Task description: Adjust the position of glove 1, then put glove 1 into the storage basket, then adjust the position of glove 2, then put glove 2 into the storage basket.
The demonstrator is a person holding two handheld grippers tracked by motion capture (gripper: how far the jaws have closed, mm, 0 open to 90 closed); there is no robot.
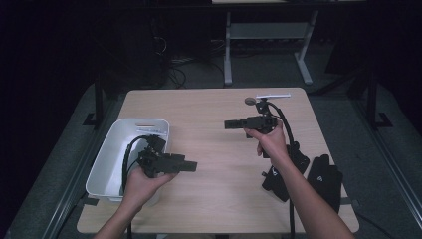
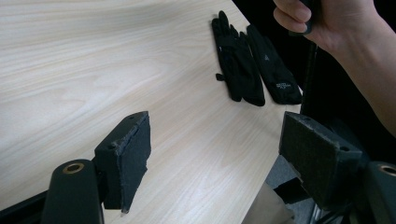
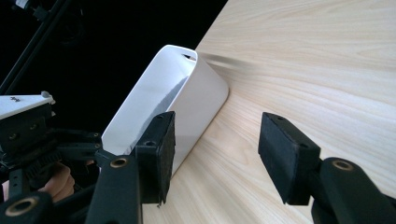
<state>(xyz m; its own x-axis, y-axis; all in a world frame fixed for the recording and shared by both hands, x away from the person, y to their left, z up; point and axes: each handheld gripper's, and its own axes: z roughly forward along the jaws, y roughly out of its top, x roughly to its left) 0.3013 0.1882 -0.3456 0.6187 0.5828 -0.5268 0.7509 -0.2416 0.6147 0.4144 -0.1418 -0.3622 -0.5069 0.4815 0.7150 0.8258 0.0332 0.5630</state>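
Nearest the person's edge of the worktop [image 1: 219, 199], at its right corner, lie the black gloves [image 1: 303, 175], a pair set side by side, flat, with nothing holding them. From the high view their long axes run roughly from the near edge away toward the far side, tilted a little; in the left gripper view they show with the fingers pointing away from the lens, close to the worktop's edge. The right hand-held gripper [image 1: 234, 124] is the nearer of the two: its forearm passes straight over the gloves, yet its jaws point leftward across the bare wood, so I judge it would have to swing back and down toward the near right corner to reach them. Its jaws stand wide apart with nothing between them. The left hand-held gripper [image 1: 188, 166] sits lower left, aimed rightward at the gloves, with a stretch of bare worktop between; its jaws too are spread and empty. Just behind and beside the left hand stands the white bin [image 1: 112, 149], touching the worktop's left edge, long side running near to far. What I can see of its inside looks empty, though the hand and cable cover its near end.
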